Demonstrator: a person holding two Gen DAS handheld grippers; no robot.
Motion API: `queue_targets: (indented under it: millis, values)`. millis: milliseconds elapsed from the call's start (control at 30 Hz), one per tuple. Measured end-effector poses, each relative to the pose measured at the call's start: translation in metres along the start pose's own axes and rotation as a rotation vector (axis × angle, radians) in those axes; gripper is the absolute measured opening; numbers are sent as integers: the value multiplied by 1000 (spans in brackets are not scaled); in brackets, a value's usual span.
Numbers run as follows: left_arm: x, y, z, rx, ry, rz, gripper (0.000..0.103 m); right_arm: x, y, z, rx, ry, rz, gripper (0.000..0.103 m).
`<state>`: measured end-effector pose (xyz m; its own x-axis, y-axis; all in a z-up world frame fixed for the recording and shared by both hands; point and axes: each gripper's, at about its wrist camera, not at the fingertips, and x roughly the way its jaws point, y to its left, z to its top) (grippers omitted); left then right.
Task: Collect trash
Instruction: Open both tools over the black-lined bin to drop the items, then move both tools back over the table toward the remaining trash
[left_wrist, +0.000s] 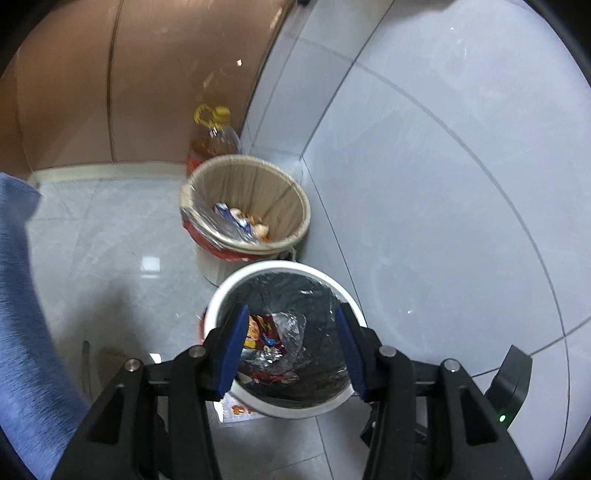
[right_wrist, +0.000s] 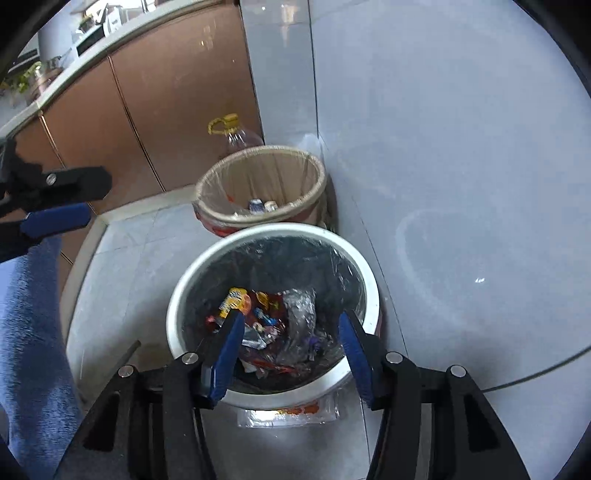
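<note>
Left gripper (left_wrist: 291, 325) and right gripper (right_wrist: 291, 332) both spread wide, holding nothing, above white bin (right_wrist: 177, 295) with black liner; crumpled snack wrappers (right_wrist: 266, 325) lie inside. Beige-lined bin (right_wrist: 314, 166) touching behind it, oil bottle (left_wrist: 214, 136) against brown cabinet (right_wrist: 166, 110)

Grey tiled floor (right_wrist: 122, 258) carries white bin (right_wrist: 184, 306), beige bin (right_wrist: 314, 173), oil bottle (left_wrist: 214, 140).
</note>
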<state>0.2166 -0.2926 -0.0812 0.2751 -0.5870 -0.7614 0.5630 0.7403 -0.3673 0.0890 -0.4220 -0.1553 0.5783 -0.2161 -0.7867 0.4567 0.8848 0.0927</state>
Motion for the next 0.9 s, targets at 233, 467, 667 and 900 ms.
queue_targets:
  millis: [233, 467, 667, 900]
  values:
    - [-77, 6, -20, 5, -165, 79, 46, -45, 24, 7, -41, -89, 29, 56]
    - [-153, 15, -45, 20, -276, 163, 46, -97, 56, 11, -100, -187, 89, 57]
    - [-206, 29, -68, 7, -322, 232, 46, -132, 79, 11, -151, -246, 154, 58]
    - [-261, 53, -100, -28, -372, 285, 47, -162, 107, 6, -222, -295, 214, 60]
